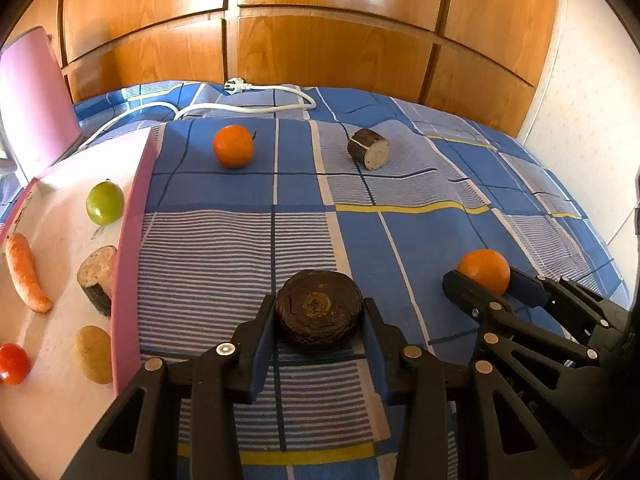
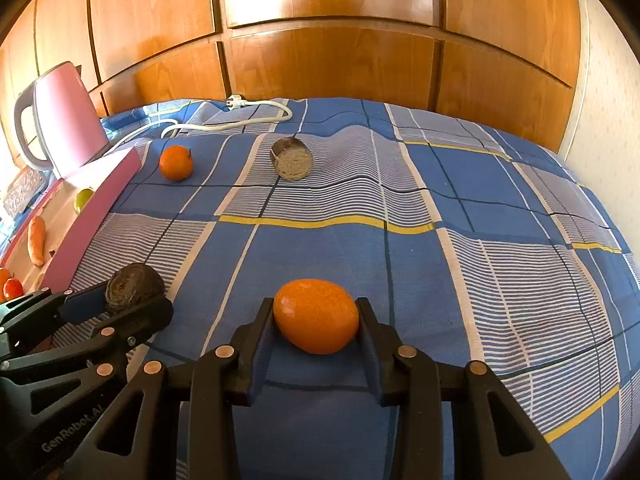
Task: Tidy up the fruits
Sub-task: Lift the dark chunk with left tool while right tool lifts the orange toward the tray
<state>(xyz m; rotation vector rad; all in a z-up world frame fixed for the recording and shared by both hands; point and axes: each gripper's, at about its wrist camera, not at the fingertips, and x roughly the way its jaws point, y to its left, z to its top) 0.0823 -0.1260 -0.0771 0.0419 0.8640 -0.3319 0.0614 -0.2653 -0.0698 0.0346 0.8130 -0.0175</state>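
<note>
Meanwhile, low in the left wrist view, the left gripper pinches a dark round vegetable piece resting on the blue checked cloth, both pads against its sides. At the lower right of that frame the right gripper clamps a near orange; the right wrist view shows the same fruit squeezed between both pads at lower centre — still touching the cloth.

Around them: a second orange and a cut dark stub lie apart in the upper middle, nothing between them and the grippers. Behind, a white cord with its plug loops along the cloth's far edge, below wooden cabinet doors.

Along the left edge sits a pink-rimmed tray holding a green fruit, a carrot, another cut stub, a tan potato-like lump and a red tomato (cut by the frame edge). The tray's rim hides part of the stub and the lump. A pink kettle stands at upper left — its top cropped in this view.
</note>
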